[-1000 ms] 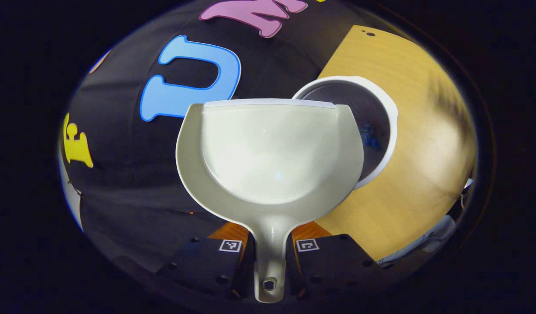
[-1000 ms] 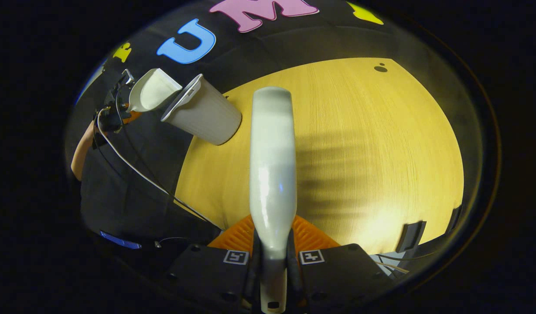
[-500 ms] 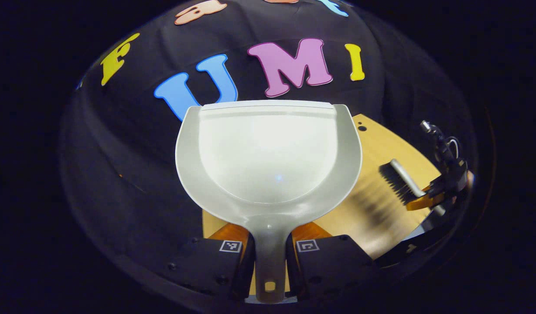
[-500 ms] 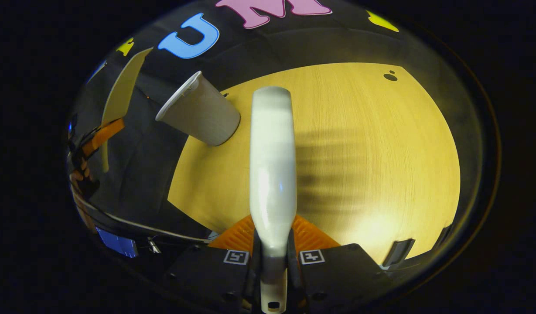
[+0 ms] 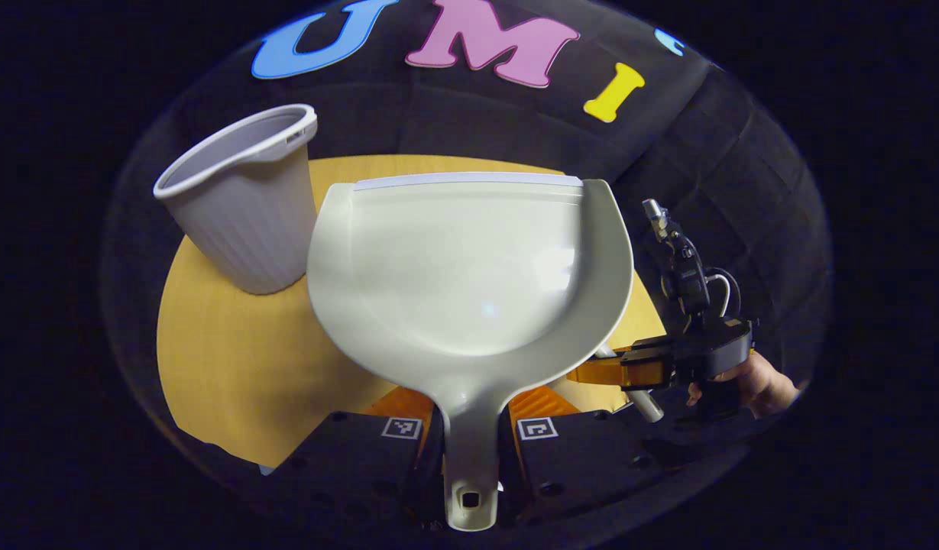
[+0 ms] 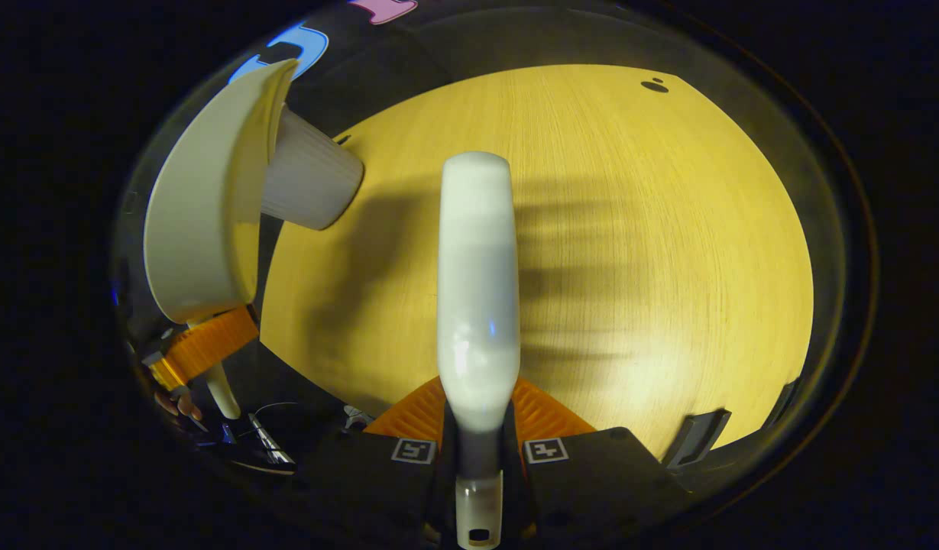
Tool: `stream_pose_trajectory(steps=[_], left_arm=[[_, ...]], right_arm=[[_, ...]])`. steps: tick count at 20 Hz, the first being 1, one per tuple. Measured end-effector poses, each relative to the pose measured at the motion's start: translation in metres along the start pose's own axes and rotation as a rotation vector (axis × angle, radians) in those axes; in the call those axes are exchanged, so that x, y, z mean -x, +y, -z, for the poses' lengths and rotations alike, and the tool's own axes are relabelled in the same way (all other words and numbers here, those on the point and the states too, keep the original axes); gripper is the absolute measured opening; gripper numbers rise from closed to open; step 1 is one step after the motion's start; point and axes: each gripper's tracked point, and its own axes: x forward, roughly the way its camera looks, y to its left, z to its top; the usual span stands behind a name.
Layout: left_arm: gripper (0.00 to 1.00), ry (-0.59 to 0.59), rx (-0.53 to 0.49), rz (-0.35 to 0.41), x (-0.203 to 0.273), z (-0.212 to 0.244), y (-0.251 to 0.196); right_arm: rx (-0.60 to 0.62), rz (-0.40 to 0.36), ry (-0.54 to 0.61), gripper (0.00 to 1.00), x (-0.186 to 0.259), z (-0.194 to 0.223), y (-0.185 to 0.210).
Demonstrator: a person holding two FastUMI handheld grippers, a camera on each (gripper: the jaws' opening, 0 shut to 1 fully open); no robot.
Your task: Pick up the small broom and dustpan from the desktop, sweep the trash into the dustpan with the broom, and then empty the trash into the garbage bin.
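I hold the dustpan [image 5: 469,267] pinched by its handle in the left hand-held gripper [image 5: 469,451]; its pan is empty. The right hand-held gripper [image 6: 478,458] pinches the broom [image 6: 478,290]. The garbage bin [image 5: 244,206] stands far left on the counter [image 6: 629,229]; its contents are hidden. I judge that the emptying is done.

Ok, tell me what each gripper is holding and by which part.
The left gripper is shut on the dustpan, clamping its handle near the end. The right gripper is shut on the broom, gripping the narrow end of its handle.
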Motion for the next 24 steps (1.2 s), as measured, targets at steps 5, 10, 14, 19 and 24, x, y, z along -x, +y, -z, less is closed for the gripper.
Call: stream_pose_trajectory(steps=[5,10,14,19,24], left_arm=[[0.29,0.168,0.024,-0.214,-0.08,0.041,0.049],[0.29,0.223,0.01,-0.291,-0.079,0.048,0.051],[0.3,0.259,0.166,-0.275,-0.071,0.043,0.042],[0.32,0.256,0.165,-0.259,-0.072,0.043,0.036],[0.88,0.217,0.135,-0.26,-0.052,0.04,0.026]], right_arm=[[-0.043,0.05,0.117,0.28,-0.044,-0.018,0.004],[-0.003,0.146,0.126,0.29,-0.059,-0.034,0.005],[0.014,0.157,0.133,0.31,-0.053,-0.044,0.016],[0.046,0.178,0.107,0.32,-0.048,-0.053,0.014],[0.04,0.106,0.028,0.91,-0.021,-0.06,0.029]])
